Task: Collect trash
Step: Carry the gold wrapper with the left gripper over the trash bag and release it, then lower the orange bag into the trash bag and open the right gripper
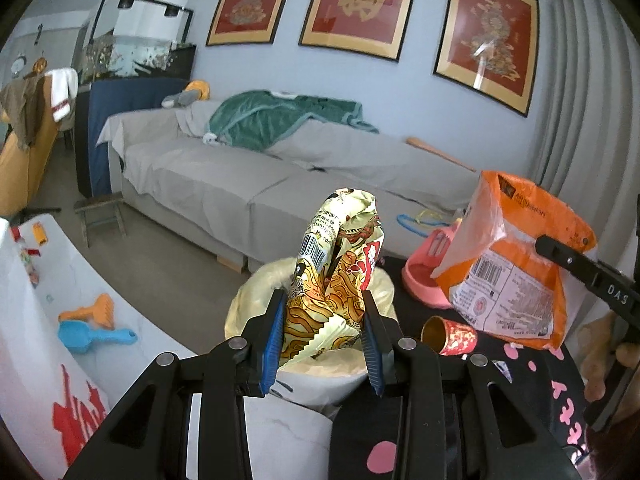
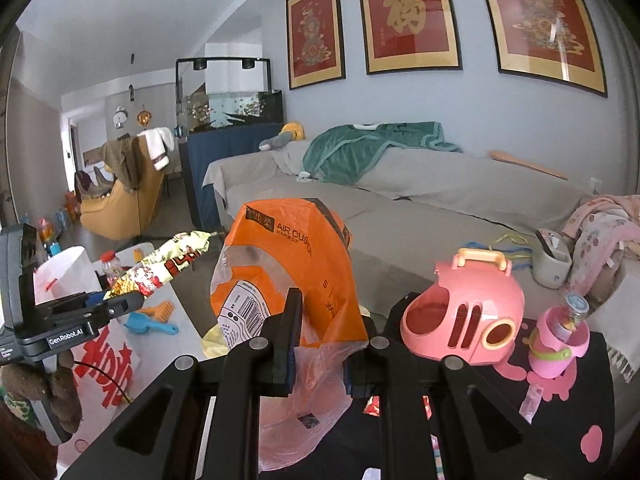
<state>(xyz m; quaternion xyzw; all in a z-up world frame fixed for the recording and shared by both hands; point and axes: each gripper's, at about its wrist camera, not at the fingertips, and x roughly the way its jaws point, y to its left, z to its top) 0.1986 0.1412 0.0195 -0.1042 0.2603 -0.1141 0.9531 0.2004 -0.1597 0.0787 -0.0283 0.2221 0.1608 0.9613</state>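
We note the yellow noodle wrapper (image 1: 340,268) pinched between the left gripper (image 1: 325,334) fingers (image 1: 273,336), its long axis upright, rising out of the fingers. It hangs directly over the pale-lined bin (image 1: 256,304), whose mouth lies just below and beyond the fingertips; the left hand is the nearer one to the bin. The orange plastic bag (image 2: 288,264) is clamped in the right gripper (image 2: 332,336), fingers nearly shut on its thin film, held off to the right over the black surface (image 1: 532,376). We judge the drop turns on lowering the wrapper straight down. Count: two trash pieces in hand, one red-and-gold paper cup (image 1: 450,334) lying on its side on the surface, one bin, one pink toy case (image 2: 464,320).
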